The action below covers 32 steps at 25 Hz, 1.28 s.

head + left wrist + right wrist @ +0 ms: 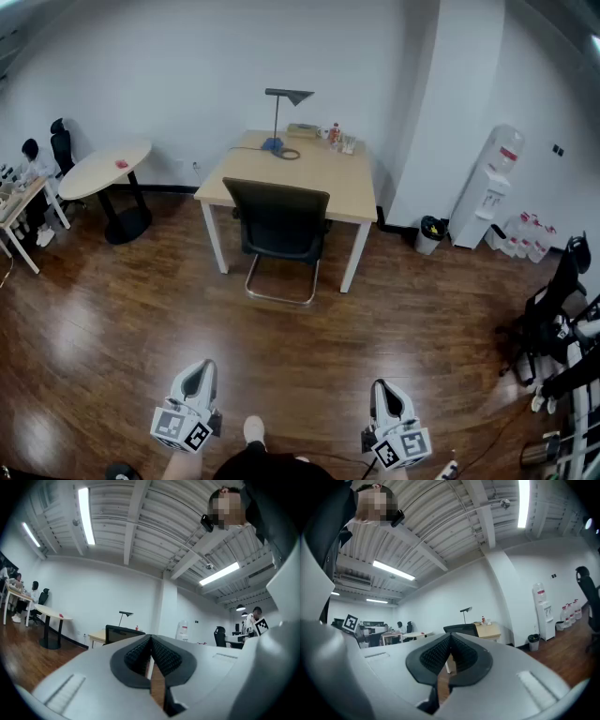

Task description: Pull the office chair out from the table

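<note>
A black office chair (277, 225) on a metal sled base is pushed in at the near side of a light wooden table (309, 173), its backrest towards me. The same chair (123, 633) shows small and far off in the left gripper view, and its backrest (461, 630) peeks over the jaws in the right gripper view. My left gripper (197, 379) and right gripper (388, 396) hang low at the bottom of the head view, well short of the chair. Both are shut with nothing between their pads, and both point level towards the table.
On the table stand a desk lamp (281, 117) and small bottles (336, 136). A round table (105, 169) stands left, a water dispenser (487, 187) and a bin (430, 234) right, black chairs (553, 300) far right. Wooden floor (309, 337) lies between me and the chair.
</note>
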Each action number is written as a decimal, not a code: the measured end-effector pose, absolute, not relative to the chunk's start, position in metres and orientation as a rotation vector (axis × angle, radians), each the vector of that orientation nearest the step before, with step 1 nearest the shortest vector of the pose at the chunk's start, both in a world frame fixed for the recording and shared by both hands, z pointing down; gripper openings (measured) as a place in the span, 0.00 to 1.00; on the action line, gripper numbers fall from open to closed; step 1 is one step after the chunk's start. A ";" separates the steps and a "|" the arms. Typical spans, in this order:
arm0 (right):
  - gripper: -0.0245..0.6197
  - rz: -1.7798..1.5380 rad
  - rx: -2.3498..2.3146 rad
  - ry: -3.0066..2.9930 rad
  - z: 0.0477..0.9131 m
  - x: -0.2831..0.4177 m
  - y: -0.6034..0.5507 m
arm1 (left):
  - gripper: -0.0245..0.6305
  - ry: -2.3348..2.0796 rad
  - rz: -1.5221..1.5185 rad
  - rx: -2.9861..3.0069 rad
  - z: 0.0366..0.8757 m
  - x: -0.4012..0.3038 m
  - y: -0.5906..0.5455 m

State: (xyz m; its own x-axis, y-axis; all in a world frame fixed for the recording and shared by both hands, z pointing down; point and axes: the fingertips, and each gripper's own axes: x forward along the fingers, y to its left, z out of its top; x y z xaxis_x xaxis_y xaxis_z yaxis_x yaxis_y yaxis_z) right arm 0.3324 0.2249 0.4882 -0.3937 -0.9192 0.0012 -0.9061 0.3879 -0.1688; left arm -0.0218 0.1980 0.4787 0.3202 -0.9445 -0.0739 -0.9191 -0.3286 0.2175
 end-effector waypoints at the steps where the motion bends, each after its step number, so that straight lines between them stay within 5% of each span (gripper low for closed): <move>1: 0.06 -0.212 -1.667 2.538 0.485 0.324 0.220 | 0.04 -1.734 -0.283 2.428 0.482 -0.030 0.191; 22: 0.06 -0.174 -1.403 2.774 0.495 0.127 0.117 | 0.04 -1.776 -0.282 2.367 0.497 -0.180 0.093; 32: 0.06 -0.305 -1.486 2.670 0.516 0.139 0.044 | 0.04 -1.807 -0.262 2.303 0.511 -0.197 0.058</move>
State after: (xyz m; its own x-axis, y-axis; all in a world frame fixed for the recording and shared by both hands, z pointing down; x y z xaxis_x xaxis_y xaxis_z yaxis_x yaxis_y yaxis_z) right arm 0.1390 0.0439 0.5158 -0.5297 -0.8475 0.0340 -0.8333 0.5126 -0.2068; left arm -0.1973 0.0581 0.5111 0.2357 -0.9717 -0.0148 -0.9358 -0.2310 0.2661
